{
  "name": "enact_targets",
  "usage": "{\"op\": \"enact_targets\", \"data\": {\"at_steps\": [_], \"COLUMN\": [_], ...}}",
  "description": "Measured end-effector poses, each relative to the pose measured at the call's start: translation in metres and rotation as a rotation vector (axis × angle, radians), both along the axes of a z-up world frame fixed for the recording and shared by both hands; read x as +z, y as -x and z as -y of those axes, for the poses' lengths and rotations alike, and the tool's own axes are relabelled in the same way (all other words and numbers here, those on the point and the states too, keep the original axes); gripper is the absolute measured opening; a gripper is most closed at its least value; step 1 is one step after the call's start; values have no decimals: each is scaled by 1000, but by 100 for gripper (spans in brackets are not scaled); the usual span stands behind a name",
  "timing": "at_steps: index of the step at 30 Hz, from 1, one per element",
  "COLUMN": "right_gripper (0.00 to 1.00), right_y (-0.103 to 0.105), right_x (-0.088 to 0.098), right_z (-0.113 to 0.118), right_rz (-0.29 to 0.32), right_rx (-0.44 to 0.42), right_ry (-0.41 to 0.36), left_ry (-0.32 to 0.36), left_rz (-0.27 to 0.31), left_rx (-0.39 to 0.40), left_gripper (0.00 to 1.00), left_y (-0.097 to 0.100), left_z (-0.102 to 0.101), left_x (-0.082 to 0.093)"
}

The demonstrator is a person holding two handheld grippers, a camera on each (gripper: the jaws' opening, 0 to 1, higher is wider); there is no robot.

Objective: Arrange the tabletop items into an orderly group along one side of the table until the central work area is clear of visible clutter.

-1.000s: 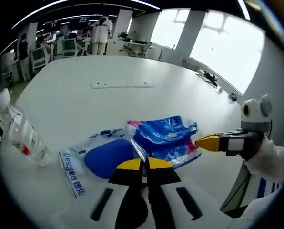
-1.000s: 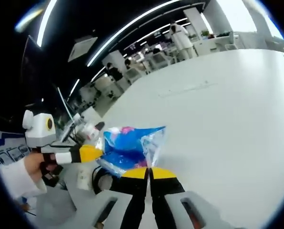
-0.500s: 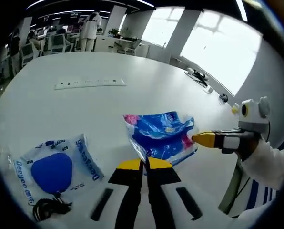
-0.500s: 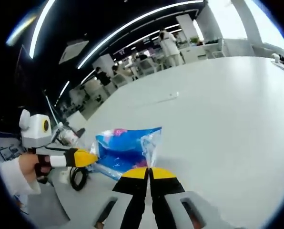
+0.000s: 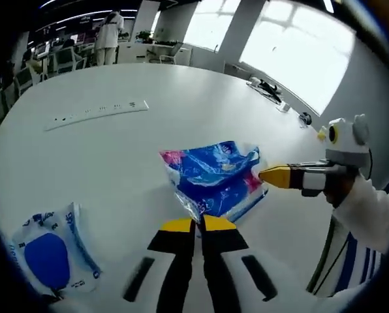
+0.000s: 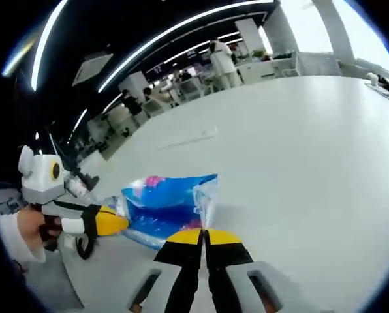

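Left gripper view shows the blue plastic pack (image 5: 215, 184) held just above the white desk (image 5: 116, 150), pinched at two corners: the left tool (image 5: 196, 225) is clamped on its near edge, and the right tool (image 5: 267, 175) comes in from the side with its yellow tips closed on the far corner. In the right gripper view the same pack (image 6: 165, 207) hangs between the right tool (image 6: 204, 232) and the left tool (image 6: 116, 223), both closed on crinkled film. Well apart from the pack, toward the desk's near edge, lies a clear pouch with a blue pad (image 5: 49, 254); beyond the pack, a flat white strip (image 5: 93, 114) rests farther across the desk. To do this carry well, I judge both hands should travel together at one height so the thin film is not stretched or torn, then lower the pack beside the pouch, edges squared, and release only once it lies flat.
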State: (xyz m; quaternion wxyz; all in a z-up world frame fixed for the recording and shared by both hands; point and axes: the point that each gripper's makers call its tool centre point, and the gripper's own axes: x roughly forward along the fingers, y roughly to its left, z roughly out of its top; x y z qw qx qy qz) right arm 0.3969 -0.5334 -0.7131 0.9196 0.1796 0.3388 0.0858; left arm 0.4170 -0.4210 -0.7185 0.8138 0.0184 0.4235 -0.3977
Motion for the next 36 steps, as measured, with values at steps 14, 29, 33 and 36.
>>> {"op": "enact_targets", "data": {"at_steps": [14, 29, 33, 36], "right_gripper": [0, 4, 39, 47], "right_y": [-4, -1, -1, 6], "right_x": [-41, -39, -23, -15], "right_z": [-1, -1, 2, 2], "right_rz": [-57, -26, 30, 29], "right_rx": [83, 92, 54, 49], "right_ry": [58, 90, 128, 150], "left_ry": [-85, -113, -76, -85], "left_rz": [-62, 102, 76, 131], "left_rx": [19, -13, 3, 39], "left_gripper": [0, 10, 31, 49], "left_y": [2, -3, 1, -8], "left_z": [-6, -6, -7, -20], "left_x": [-46, -37, -27, -15]}}
